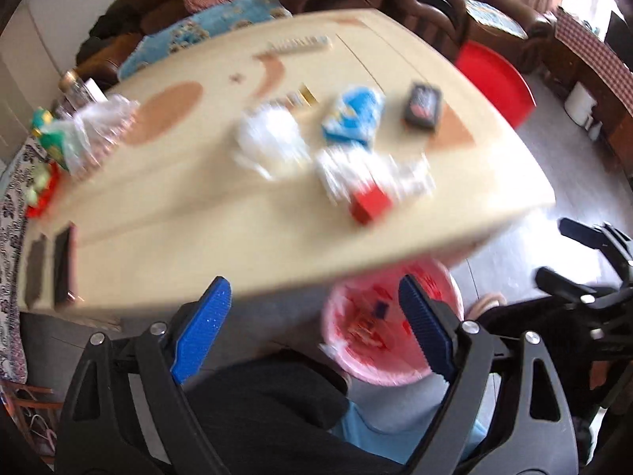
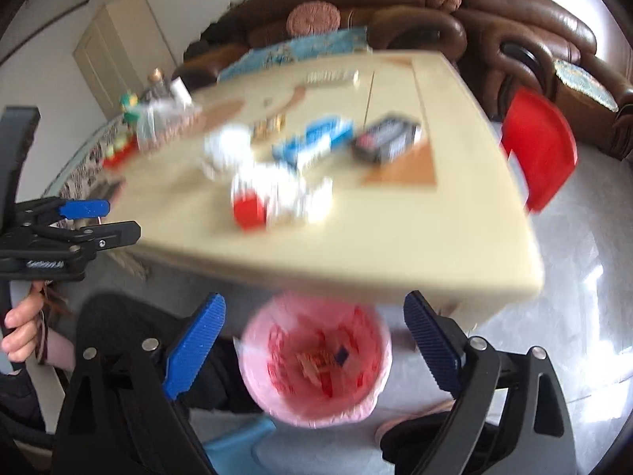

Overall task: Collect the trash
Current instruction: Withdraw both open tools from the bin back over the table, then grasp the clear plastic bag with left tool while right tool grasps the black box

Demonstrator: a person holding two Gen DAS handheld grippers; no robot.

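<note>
Trash lies scattered over the middle of the beige table (image 1: pixel 166 213), which fills most of both wrist views, and both views are smeared by motion blur. Behind the table, across the top of the frames, runs a brown leather sofa (image 2: pixel 514 12), and a red plastic chair (image 1: pixel 494 79) stands at the table's right edge. Below the near table edge, at the bottom centre of the frames, sits a bin lined with a pink bag (image 2: pixel 316 360), with red scraps inside. On the table, from largest to smallest: a crumpled white wrapper (image 1: pixel 269 138) left of centre, a blue-and-white packet (image 1: pixel 352 114) beside it, more white plastic around a red box (image 1: pixel 372 202) nearest the edge, and a dark packet (image 1: pixel 423 105) to the right. The left gripper (image 1: pixel 312 316) has its blue-padded fingers spread wide with nothing between them, over the table edge and bin. The right gripper (image 2: pixel 314 328) is likewise spread wide and empty, framing the bin.
</note>
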